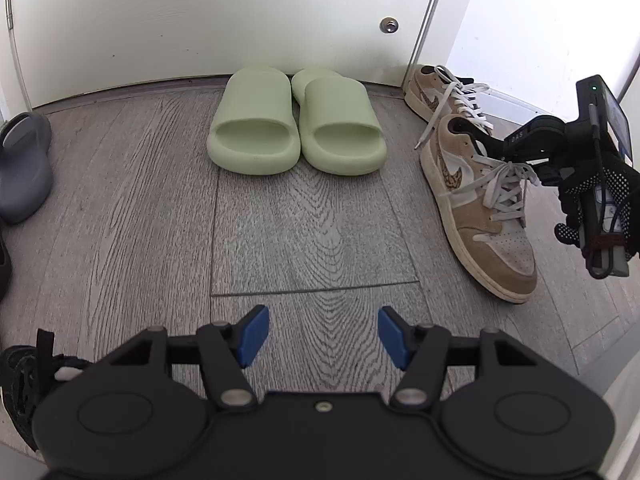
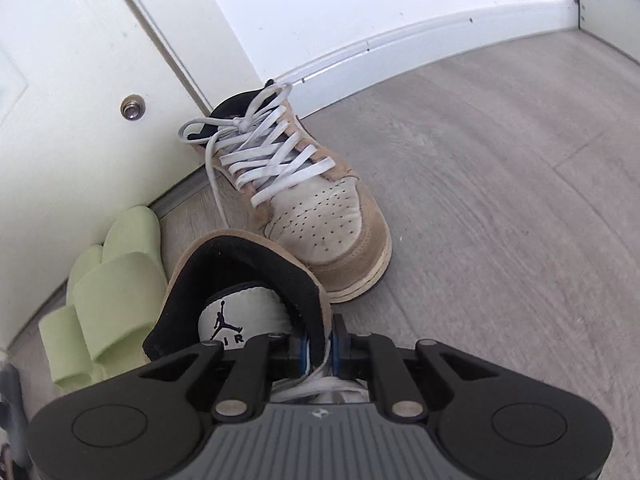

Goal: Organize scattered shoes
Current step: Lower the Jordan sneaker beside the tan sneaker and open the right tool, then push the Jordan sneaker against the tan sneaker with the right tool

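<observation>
A: Two grippers, two jobs. Nearest, the left gripper hangs over bare grey wood-plank floor, its blue pads spread wide with nothing between them.

B: And the right gripper?

A: Clamped on the black padded collar of the near tan suede sneaker with white laces; in its own camera the pads pinch that collar edge beside the tongue label.

B: Where does that shoe lie?

A: On the right of the floor, heel toward the wall, toe toward us, long axis slanting a little outward. Whether its sole rests fully on the floor, I can't tell.

B: Farther back?

A: Its matching tan sneaker stands against the white door frame (heel in, toe out), close behind the held one, not side by side. To their left, a pair of pale green foam slides sits together at the white door.

B: So the relation that matters?

A: My guess: the mate lies ahead of the right gripper, so that hand is nearer.
</observation>
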`<state>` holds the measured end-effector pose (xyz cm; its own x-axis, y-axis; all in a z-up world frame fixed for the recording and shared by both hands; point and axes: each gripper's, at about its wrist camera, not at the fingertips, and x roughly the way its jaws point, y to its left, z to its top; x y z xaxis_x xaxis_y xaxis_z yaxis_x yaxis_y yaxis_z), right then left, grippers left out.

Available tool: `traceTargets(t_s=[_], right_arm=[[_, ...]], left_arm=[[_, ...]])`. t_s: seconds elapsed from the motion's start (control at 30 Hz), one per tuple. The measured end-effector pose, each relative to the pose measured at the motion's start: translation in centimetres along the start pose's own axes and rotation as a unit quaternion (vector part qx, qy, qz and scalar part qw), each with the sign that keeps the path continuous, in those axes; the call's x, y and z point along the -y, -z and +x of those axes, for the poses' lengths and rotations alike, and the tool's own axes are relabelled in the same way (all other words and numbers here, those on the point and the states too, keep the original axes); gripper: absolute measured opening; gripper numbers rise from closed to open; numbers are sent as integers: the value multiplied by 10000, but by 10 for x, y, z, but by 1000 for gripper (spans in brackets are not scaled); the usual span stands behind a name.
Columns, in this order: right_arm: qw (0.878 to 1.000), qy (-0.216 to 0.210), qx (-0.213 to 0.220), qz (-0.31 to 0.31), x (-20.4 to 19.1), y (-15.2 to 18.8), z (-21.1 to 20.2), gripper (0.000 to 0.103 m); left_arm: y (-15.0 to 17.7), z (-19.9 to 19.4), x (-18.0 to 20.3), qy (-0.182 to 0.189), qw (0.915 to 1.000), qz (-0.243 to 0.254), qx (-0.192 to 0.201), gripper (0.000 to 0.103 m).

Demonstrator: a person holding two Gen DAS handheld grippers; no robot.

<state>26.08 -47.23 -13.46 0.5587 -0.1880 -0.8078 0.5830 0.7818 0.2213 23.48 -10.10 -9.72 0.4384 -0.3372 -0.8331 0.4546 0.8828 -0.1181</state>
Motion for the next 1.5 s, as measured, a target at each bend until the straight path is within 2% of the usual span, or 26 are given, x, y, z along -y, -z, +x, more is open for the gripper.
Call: traceTargets(t_s=[0.03,0.13,0.2,0.33,0.43,0.5,0.63,0.7,0.8,0.9,0.97,1.03,1.13,1.27,1.3,1.33,1.37,1.4,1.5], right_arm=[[9996,-45,11,-274,-8,2,-1,13],[9990,-293,-24,-332,-23,1,2,14],[9990,-292,-60,-338,-35,1,10,14],[9994,-245,18,228,-47,-13,31,14],[9991,-92,229,358,-56,-26,44,13],[9981,-138,272,545,-60,-35,53,14],[9980,-335,370,379,-69,-48,69,17],[9981,-426,385,200,-70,-47,68,19],[9980,-445,450,46,-66,-39,52,29],[9981,-349,470,-185,-62,-26,35,29],[9989,-243,354,-174,-58,-25,34,30],[9990,-288,282,173,-51,-26,33,37],[9975,-347,90,610,-42,-30,34,41],[9988,-389,37,287,-49,-37,30,44],[9976,-592,192,301,-48,-37,24,61],[9959,-781,339,311,-47,-37,18,89],[9948,-871,426,298,-48,-39,13,99],[9939,-949,504,268,-49,-40,8,103],[9945,-905,510,-144,-62,-39,0,103]], left_arm=[[0,0,-1,5,10000,-12,-1,61],[0,0,-3,21,10000,-47,-4,61],[0,0,-4,31,10000,-71,-6,61],[0,1,-7,52,9999,-119,-10,61],[-4,8,-7,36,9999,-118,-51,61],[-2,9,-7,-5,9999,-86,-70,61],[0,11,-6,-49,9999,-43,-103,61],[0,10,-7,-44,9999,-48,-84,61],[-1,5,-9,20,9999,-126,-21,61],[-1,-1,-11,85,9997,-204,42,61],[-1,-4,-12,128,9996,-256,85,61],[-2,-8,-14,171,9993,-308,127,61],[-2,-12,-16,221,9989,-375,178,61],[-2,-5,-16,209,9989,-397,115,61],[-2,-3,-15,196,9990,-388,91,61],[-2,-2,-14,176,9992,-363,72,61],[-1,-1,-13,146,9993,-325,62,61],[-1,0,-11,104,9996,-270,63,61],[-1,-2,-6,53,9998,-157,101,61]])
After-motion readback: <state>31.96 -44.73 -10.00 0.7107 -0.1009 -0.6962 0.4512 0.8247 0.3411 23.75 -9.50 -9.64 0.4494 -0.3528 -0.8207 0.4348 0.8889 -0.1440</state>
